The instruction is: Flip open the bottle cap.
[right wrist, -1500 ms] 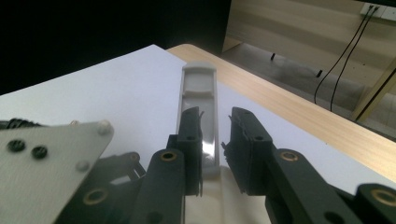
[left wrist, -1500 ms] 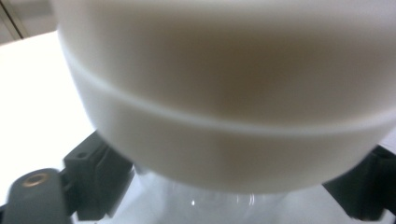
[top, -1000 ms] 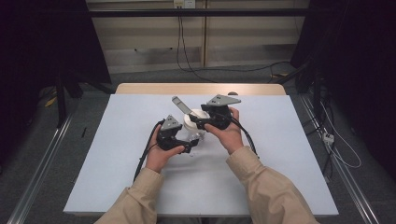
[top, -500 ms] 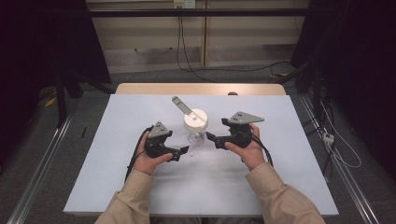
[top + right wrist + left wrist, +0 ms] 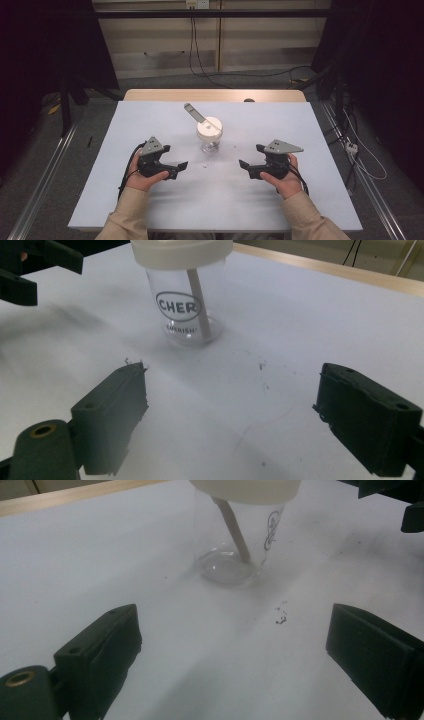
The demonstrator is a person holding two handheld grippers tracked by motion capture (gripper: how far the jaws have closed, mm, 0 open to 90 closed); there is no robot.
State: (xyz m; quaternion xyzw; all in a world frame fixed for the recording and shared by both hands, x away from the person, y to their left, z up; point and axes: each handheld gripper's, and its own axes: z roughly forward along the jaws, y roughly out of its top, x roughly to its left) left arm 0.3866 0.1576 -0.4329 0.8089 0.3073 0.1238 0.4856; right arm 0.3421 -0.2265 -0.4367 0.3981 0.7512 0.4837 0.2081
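A clear plastic cup [image 5: 210,141] with a white lid [image 5: 209,128] stands upright at the table's middle, and a pale straw [image 5: 194,113] leans out of the lid toward the far left. In the right gripper view the cup [image 5: 182,310] bears a printed oval logo. My left gripper [image 5: 182,165] hovers to the cup's near left, open, with bare table between its jaws [image 5: 235,655]. On the cup's near right is my right gripper [image 5: 244,165], and its jaws have just been opening, nothing between them [image 5: 235,410]. Neither gripper touches the cup.
The white tabletop [image 5: 150,125] has a wooden strip [image 5: 215,95] along its far edge. Small dark specks [image 5: 281,617] lie in front of the cup. Metal rails [image 5: 35,200] and floor cables [image 5: 355,150] flank the table.
Both grippers were at the cup a second ago. They have drawn away from it toward the near side, the left one leftward and the right one rightward and lower. The cup stays put.
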